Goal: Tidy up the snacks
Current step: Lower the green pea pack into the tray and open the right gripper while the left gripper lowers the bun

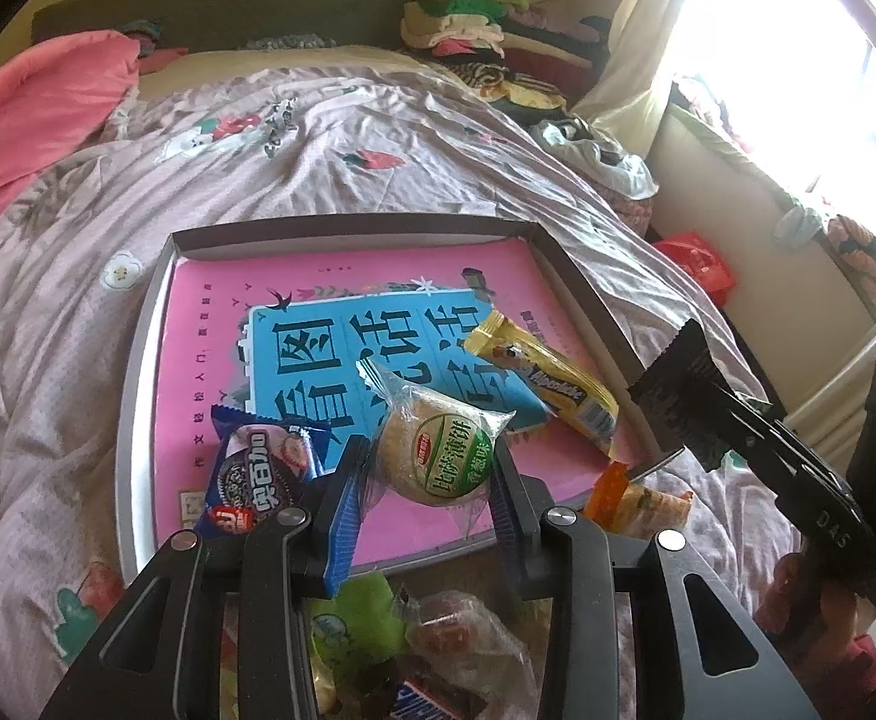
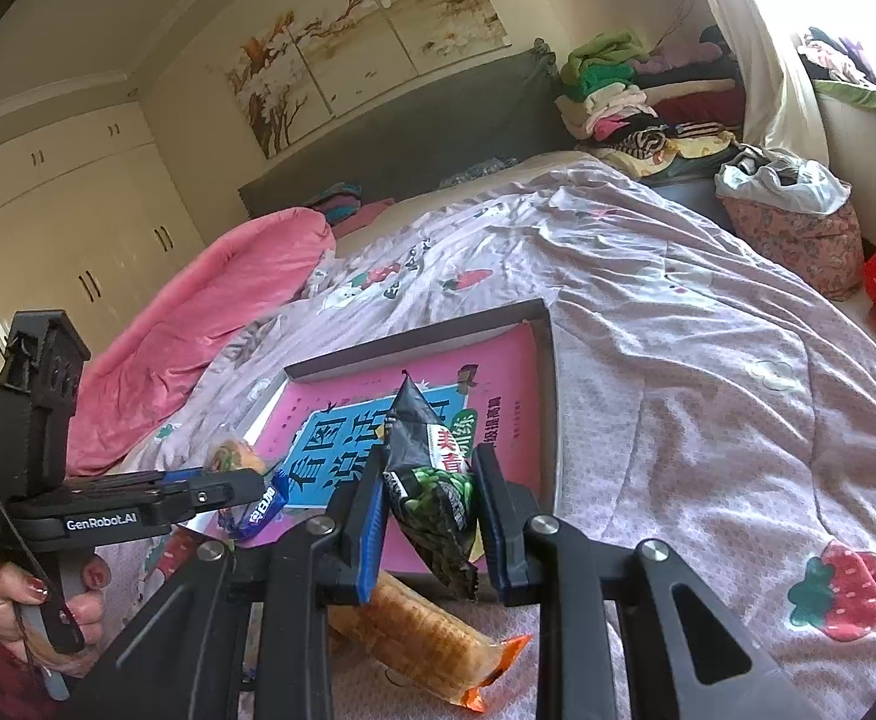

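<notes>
step: carrying snacks to tray (image 1: 138, 372) on bed | left tongs (image 1: 432, 468) clamped on round biscuit pack (image 1: 438, 450), over tray | right tongs (image 2: 429, 498) clamped on dark green-pea bag (image 2: 432, 480), near tray edge | next: likely lower, release beside yellow bar (image 1: 546, 384)

occluded: pink book (image 1: 210, 324) under snacks | cut off: chocolate bar (image 1: 432, 699)
</notes>
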`<act>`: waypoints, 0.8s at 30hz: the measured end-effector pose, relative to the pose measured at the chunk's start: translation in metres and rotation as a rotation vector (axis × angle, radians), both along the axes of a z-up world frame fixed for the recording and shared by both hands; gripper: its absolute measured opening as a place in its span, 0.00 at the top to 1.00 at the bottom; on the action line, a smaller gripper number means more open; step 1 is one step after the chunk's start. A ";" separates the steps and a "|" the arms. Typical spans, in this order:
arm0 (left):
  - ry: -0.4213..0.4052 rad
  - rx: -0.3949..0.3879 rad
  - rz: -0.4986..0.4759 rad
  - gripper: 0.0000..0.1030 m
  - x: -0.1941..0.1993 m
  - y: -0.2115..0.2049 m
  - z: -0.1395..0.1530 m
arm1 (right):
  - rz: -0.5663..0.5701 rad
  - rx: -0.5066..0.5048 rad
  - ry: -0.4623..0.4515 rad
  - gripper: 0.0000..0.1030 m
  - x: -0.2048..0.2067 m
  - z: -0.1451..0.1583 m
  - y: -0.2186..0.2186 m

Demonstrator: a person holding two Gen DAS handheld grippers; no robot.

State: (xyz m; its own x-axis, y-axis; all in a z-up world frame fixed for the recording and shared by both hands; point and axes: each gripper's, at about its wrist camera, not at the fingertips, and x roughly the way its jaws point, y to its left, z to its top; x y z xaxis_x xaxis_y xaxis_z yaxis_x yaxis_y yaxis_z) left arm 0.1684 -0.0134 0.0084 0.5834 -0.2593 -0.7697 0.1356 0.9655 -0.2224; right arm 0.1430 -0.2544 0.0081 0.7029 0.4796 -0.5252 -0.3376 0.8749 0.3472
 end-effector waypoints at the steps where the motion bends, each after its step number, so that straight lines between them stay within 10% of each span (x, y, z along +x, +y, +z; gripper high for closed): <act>1: 0.001 0.002 0.000 0.62 0.001 0.000 -0.001 | 0.006 0.003 0.002 0.73 0.000 0.000 0.001; 24: 0.053 0.023 -0.015 0.62 0.010 -0.011 -0.029 | 0.109 -0.029 0.083 0.73 0.023 -0.025 0.025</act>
